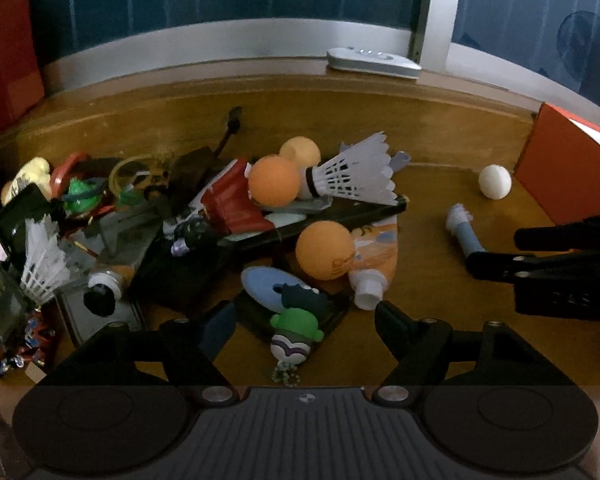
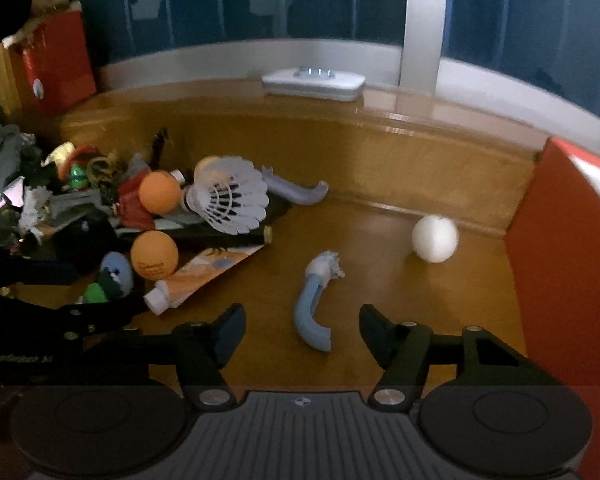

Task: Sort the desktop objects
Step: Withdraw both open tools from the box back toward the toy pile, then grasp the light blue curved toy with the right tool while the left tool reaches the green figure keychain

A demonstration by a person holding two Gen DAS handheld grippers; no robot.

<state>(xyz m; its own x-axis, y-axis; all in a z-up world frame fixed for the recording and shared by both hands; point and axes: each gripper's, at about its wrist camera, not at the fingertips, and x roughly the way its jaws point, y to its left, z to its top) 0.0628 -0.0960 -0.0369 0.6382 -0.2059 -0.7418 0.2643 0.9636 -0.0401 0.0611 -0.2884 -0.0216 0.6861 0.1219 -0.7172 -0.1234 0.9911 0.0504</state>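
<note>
The right claw (image 2: pixel 302 330) stands released, its jaws straddling the near end of the curved blue piece (image 2: pixel 312 312) lying alone on the table (image 2: pixel 380 280). It should settle lower and clench across the tube's middle. The left claw (image 1: pixel 304 320), also released, hovers over the green-capped toy (image 1: pixel 294 332) at the pile's edge and should pinch only that.

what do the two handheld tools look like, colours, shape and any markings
Both look alike: the left tool and right tool have matte black angular fingers on silver pivot screws, above a dark grey ribbed body with a small round emblem, flanked by two black discs. The right tool's side carries faint, unreadable lettering.
</note>
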